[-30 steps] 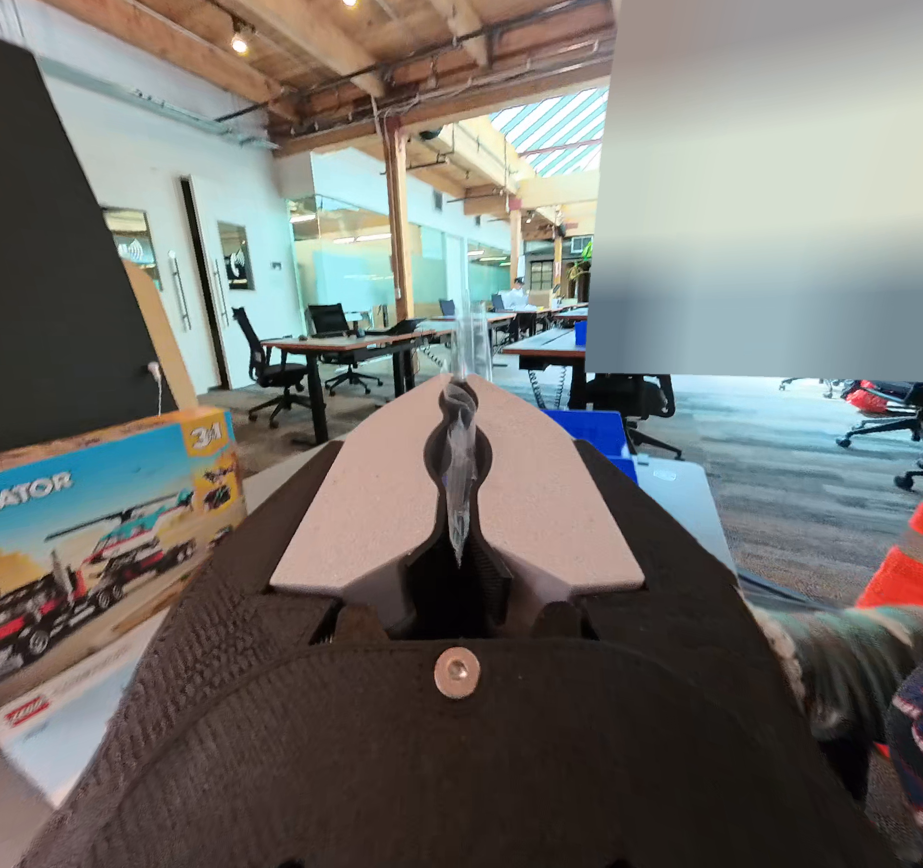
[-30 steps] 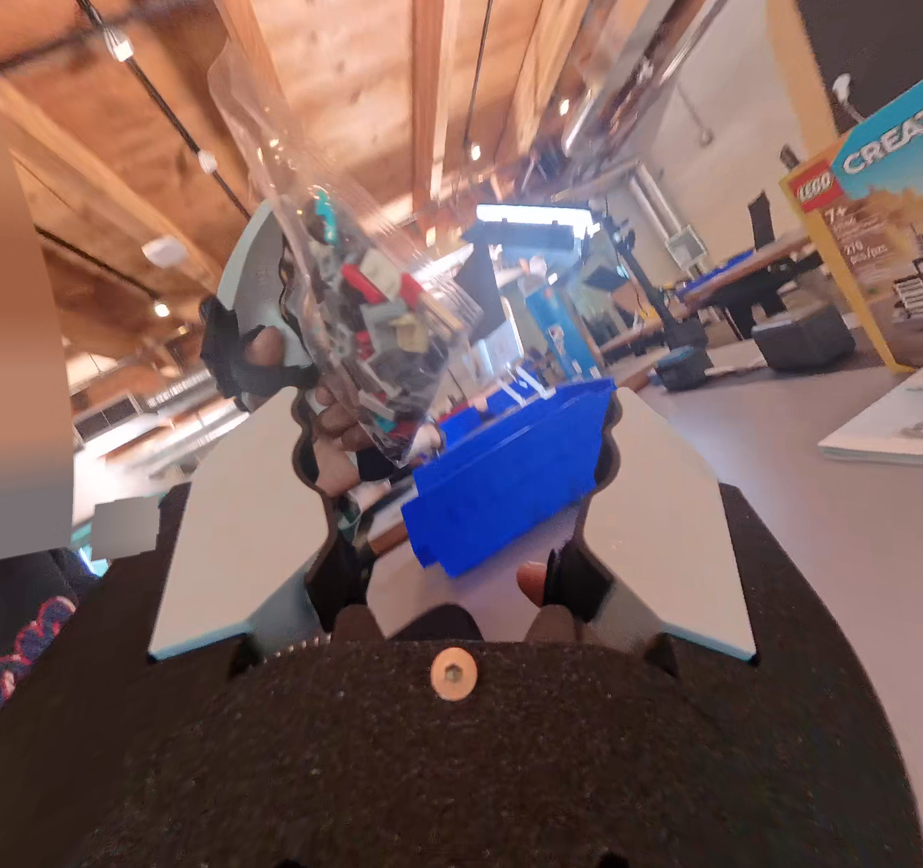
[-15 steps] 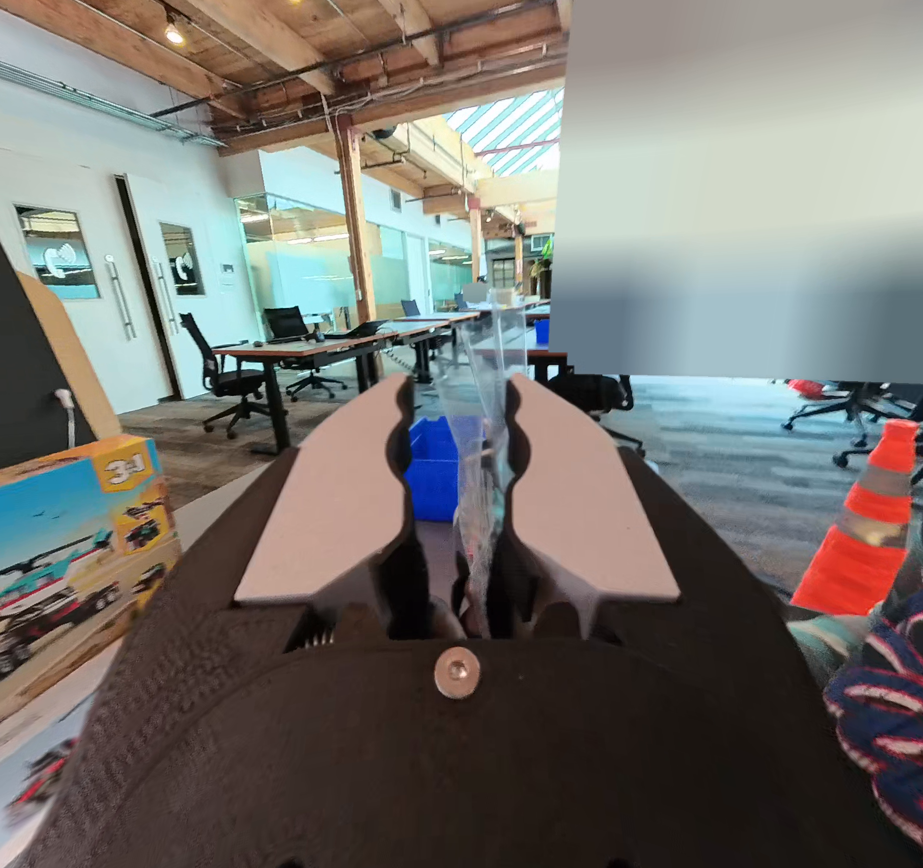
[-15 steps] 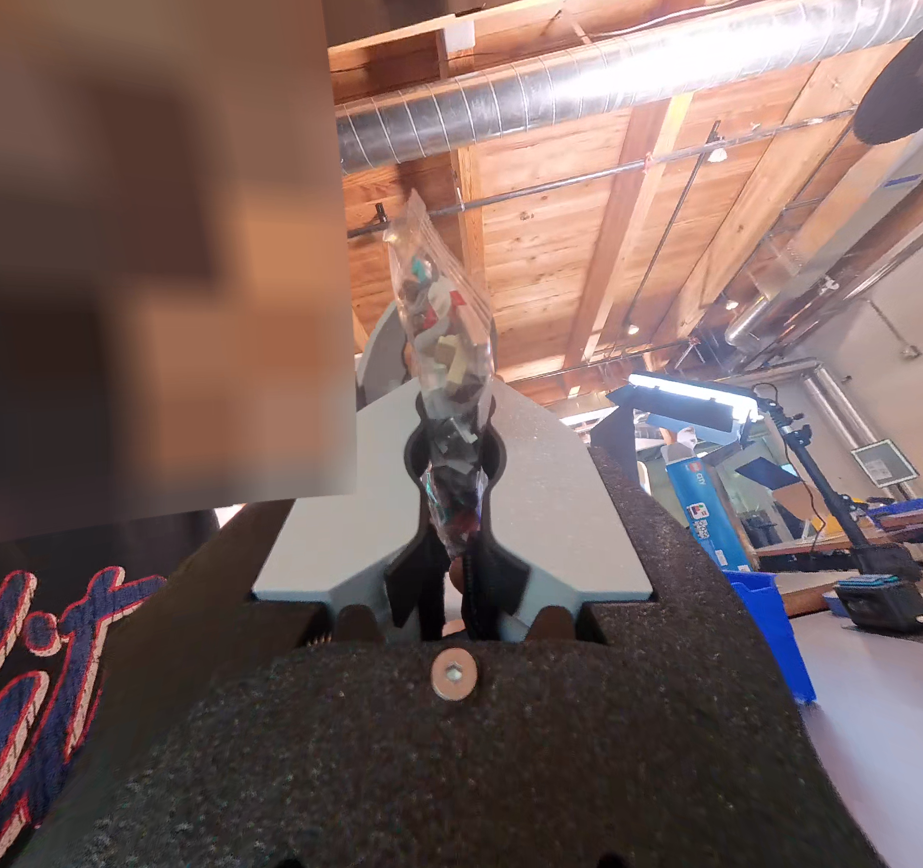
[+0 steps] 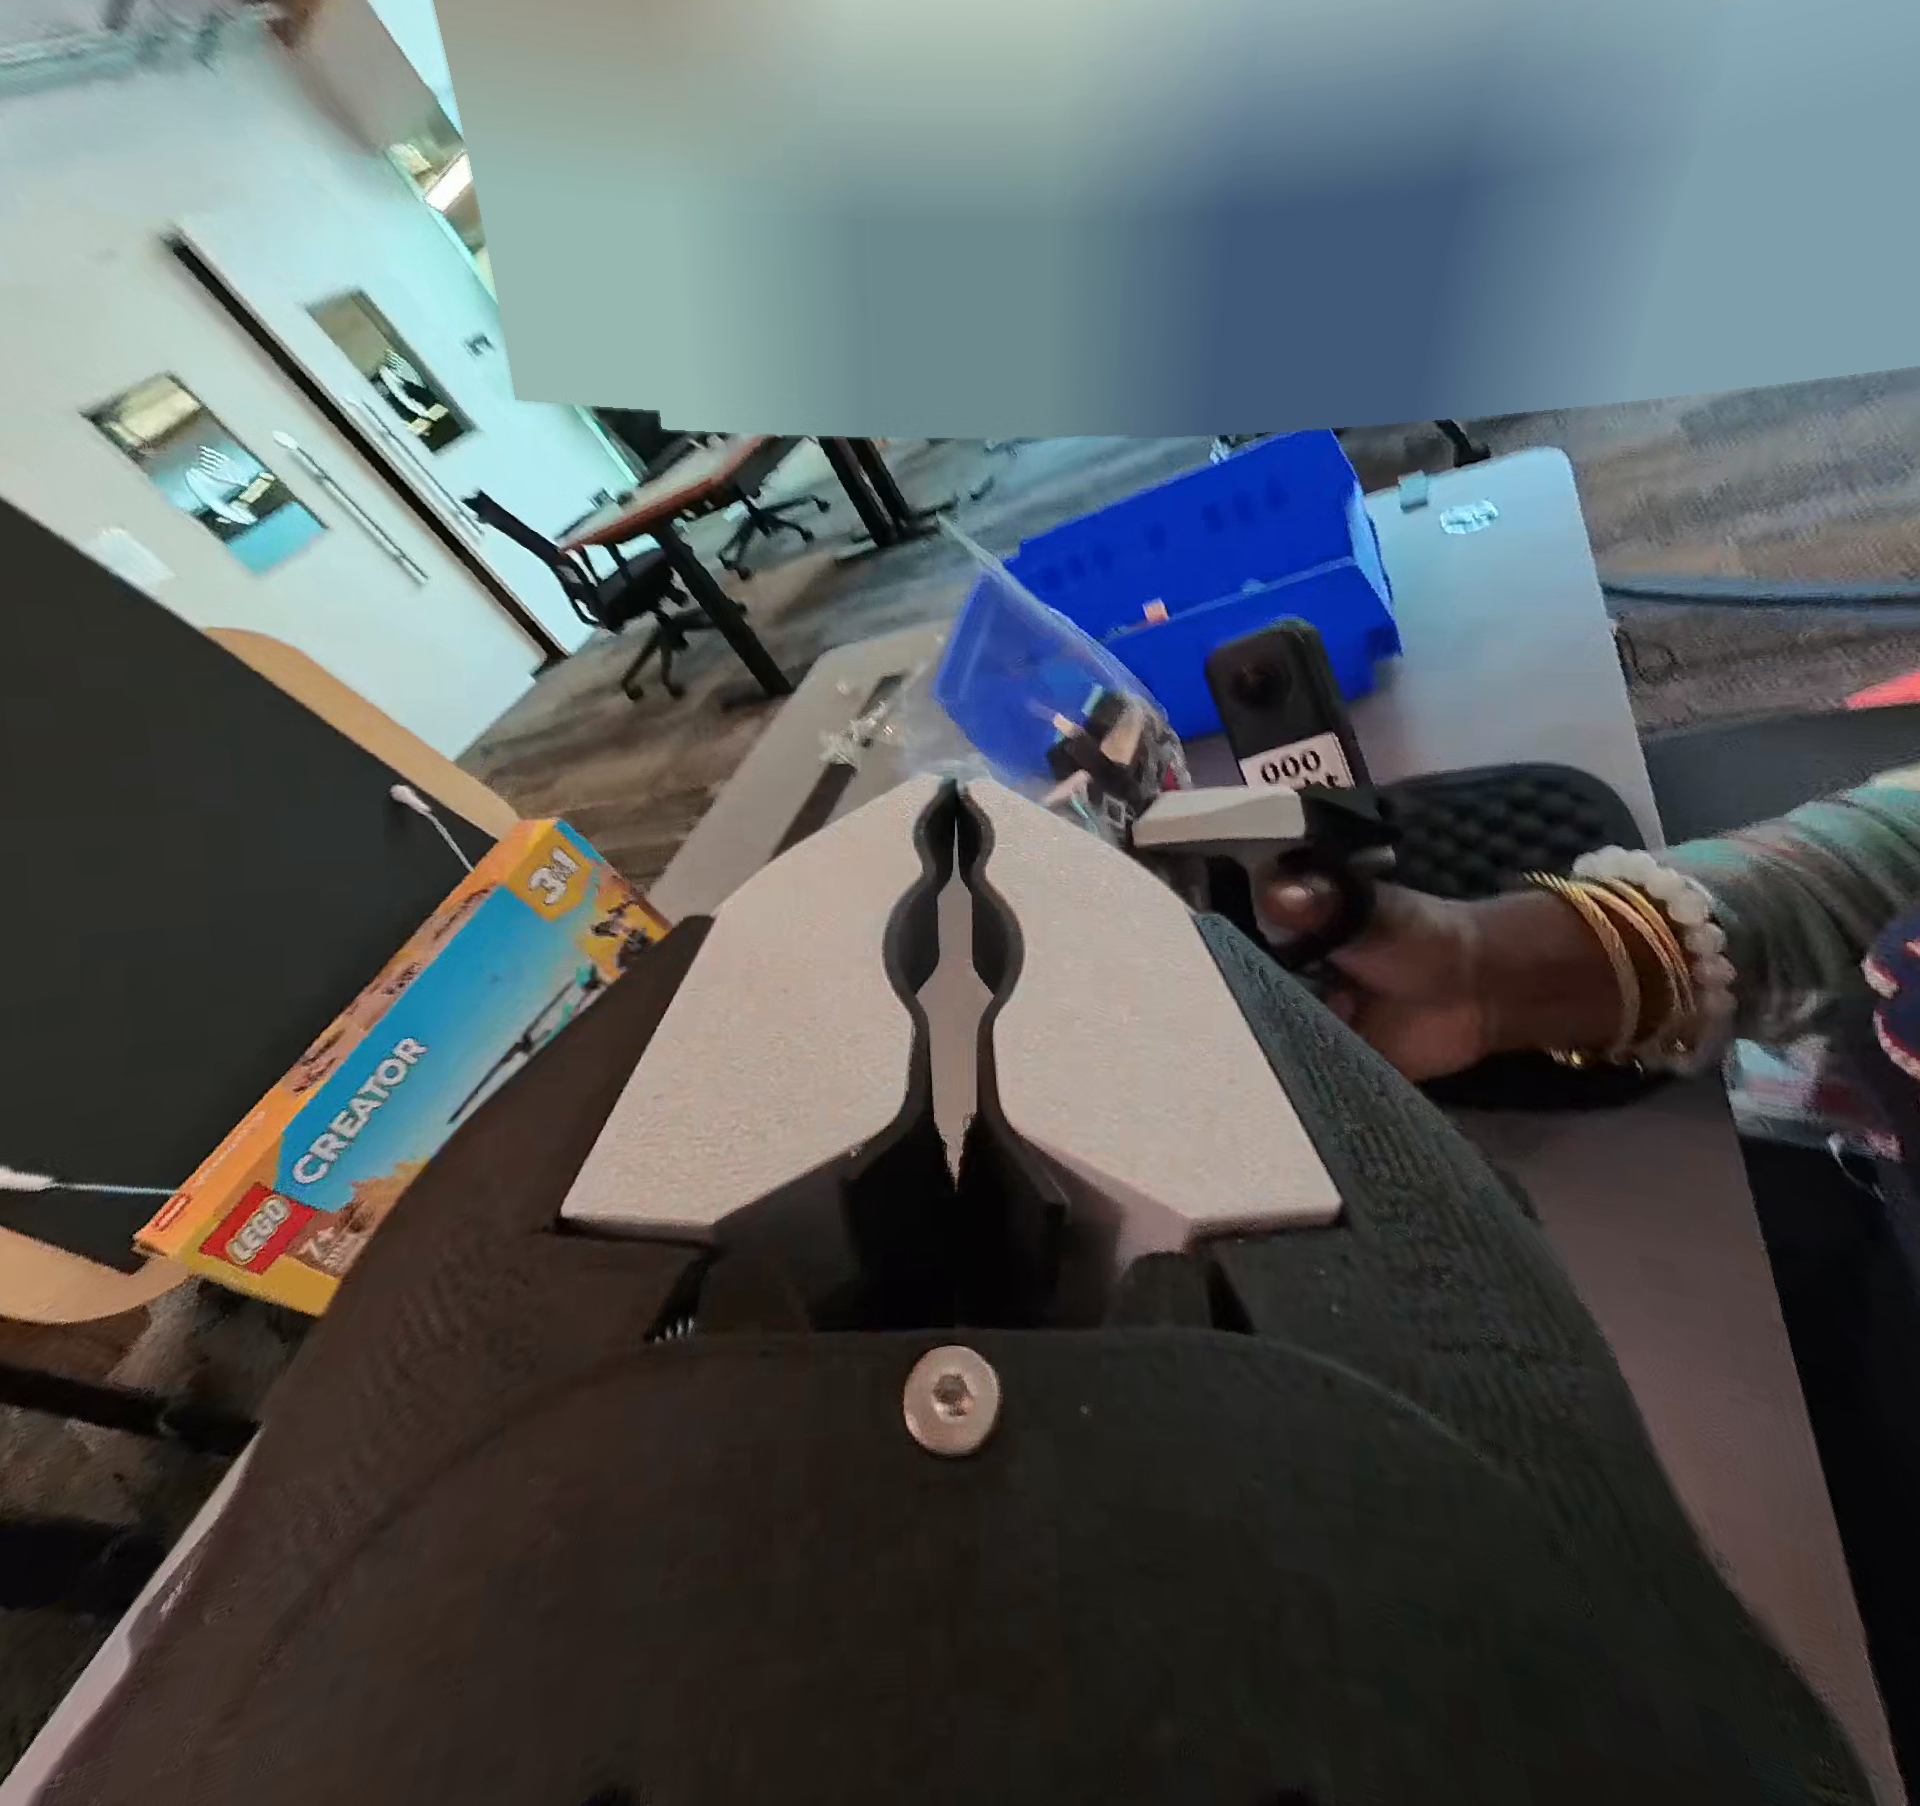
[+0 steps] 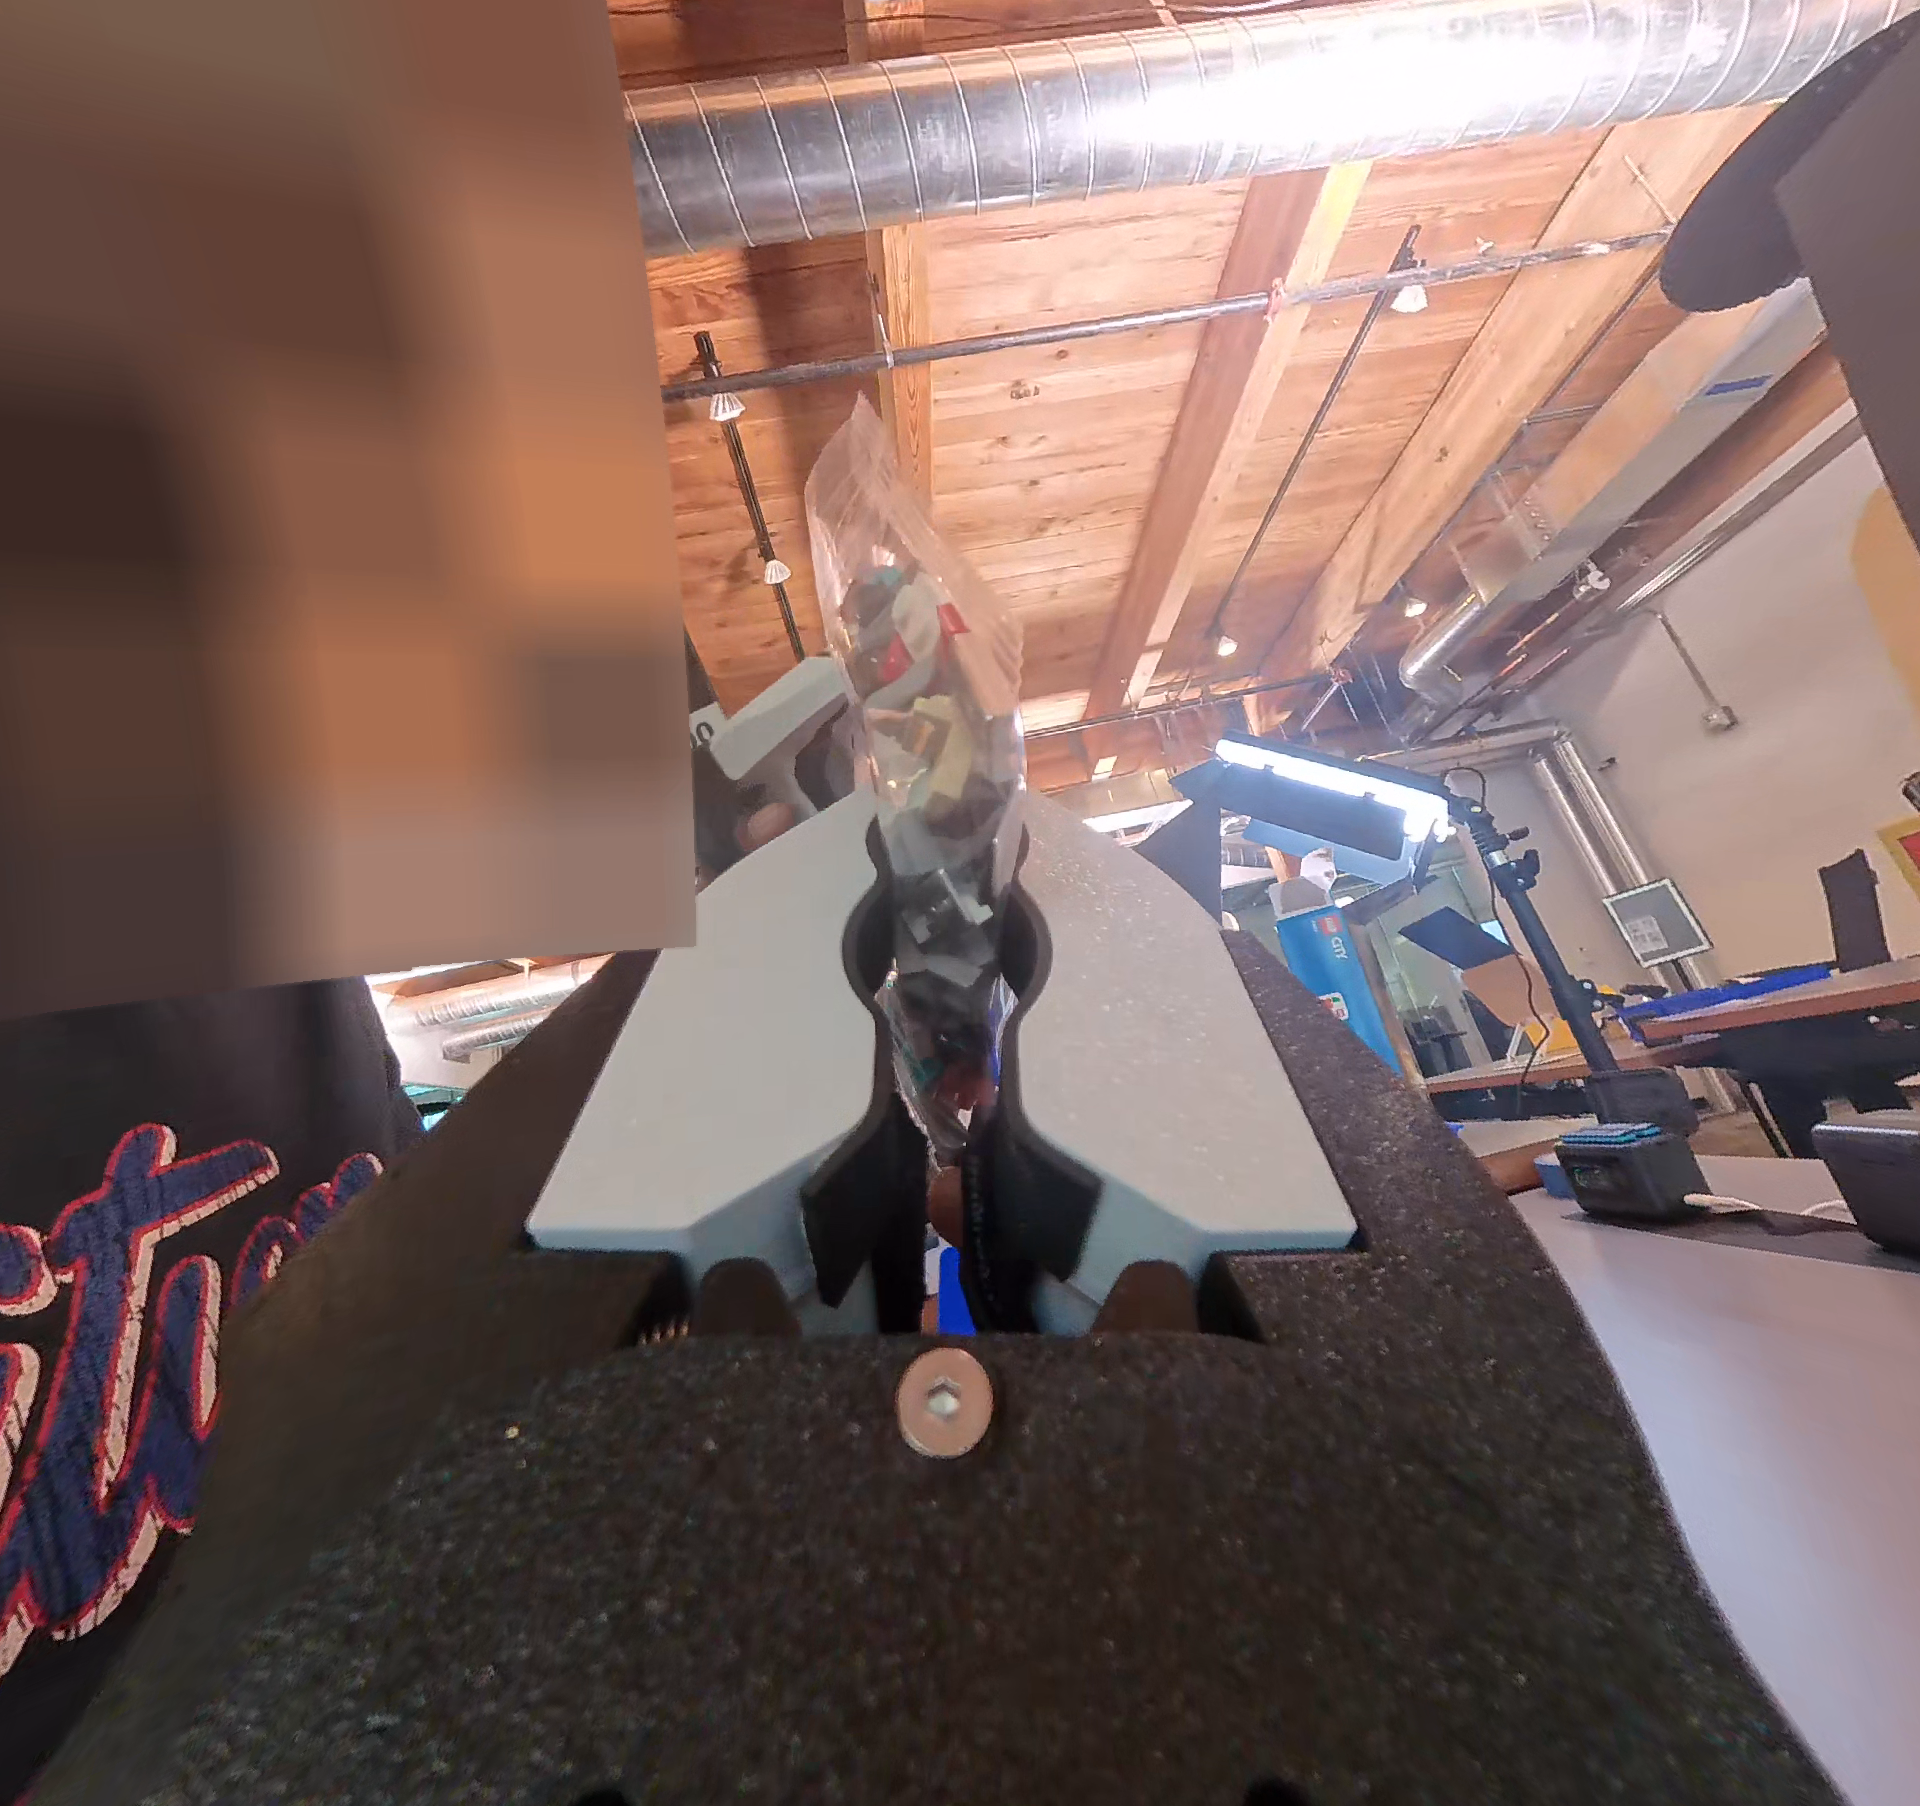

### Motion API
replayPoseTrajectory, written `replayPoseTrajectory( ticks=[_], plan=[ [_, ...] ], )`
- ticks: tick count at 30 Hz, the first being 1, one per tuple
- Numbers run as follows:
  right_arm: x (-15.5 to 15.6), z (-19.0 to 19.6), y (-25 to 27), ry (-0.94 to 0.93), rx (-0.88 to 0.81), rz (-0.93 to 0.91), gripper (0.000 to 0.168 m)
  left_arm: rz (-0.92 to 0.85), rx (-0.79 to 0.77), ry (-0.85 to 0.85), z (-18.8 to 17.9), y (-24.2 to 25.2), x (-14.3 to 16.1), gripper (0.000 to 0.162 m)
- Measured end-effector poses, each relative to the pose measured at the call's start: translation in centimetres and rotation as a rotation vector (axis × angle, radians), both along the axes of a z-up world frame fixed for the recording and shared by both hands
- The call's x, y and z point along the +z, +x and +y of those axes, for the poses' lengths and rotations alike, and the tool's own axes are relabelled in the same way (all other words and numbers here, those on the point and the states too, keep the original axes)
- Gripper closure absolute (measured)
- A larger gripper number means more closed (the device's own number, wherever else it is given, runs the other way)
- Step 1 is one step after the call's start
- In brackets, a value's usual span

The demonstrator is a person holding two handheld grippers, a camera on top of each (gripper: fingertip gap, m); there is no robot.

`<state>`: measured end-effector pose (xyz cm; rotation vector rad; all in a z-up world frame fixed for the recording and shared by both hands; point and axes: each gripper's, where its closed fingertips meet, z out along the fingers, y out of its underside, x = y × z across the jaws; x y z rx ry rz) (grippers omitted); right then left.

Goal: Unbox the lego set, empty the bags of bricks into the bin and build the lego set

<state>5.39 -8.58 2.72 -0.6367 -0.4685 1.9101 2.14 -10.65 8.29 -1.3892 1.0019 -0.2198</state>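
Observation:
A clear bag of bricks (image 6: 914,676) stands up between the jaws of my right gripper (image 6: 945,821), which is shut on its lower part. In the left wrist view the bag (image 5: 1091,728) hangs in front of the blue bin (image 5: 1195,541), with the right gripper (image 5: 1153,800) at its right side. My left gripper (image 5: 956,806) is shut, and its tips meet at the bag's clear left edge. It shows behind the bag in the right wrist view (image 6: 779,717). The lego box (image 5: 416,1060) lies on its side at the left.
The grey table (image 5: 1507,561) carries the bin at its far end. A person's hand (image 5: 1455,967) with bracelets holds the right gripper. A black panel stands at the left. In the right wrist view, black devices (image 6: 1631,1169) sit on the table at the right. My hands' fingertips stand some 8 centimetres from each other.
The left gripper opened off the bag while the right gripper shut on it. The left gripper has now shut again at the bag's edge and tilted down toward the table.

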Motion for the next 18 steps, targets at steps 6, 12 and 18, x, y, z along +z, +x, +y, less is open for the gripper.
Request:
replayPoseTrajectory(
  ticks=[6,12,18],
  plan=[
    [-0.1,0.0,0.1,0.01,-0.009,-0.008,0.154,-0.082,-0.008,-0.002,-0.2,-0.7,1.0,0.162],
    [-0.2,-0.1,-0.1,0.015,0.002,-0.016,0.154,-0.067,0.002,-0.055,0.4,-1.7,0.4,0.162],
    [-0.7,-0.6,-0.9,0.027,0.022,-0.061,0.154,-0.013,-0.091,-0.099,-0.1,-0.3,-0.7,0.162]
  ],
)
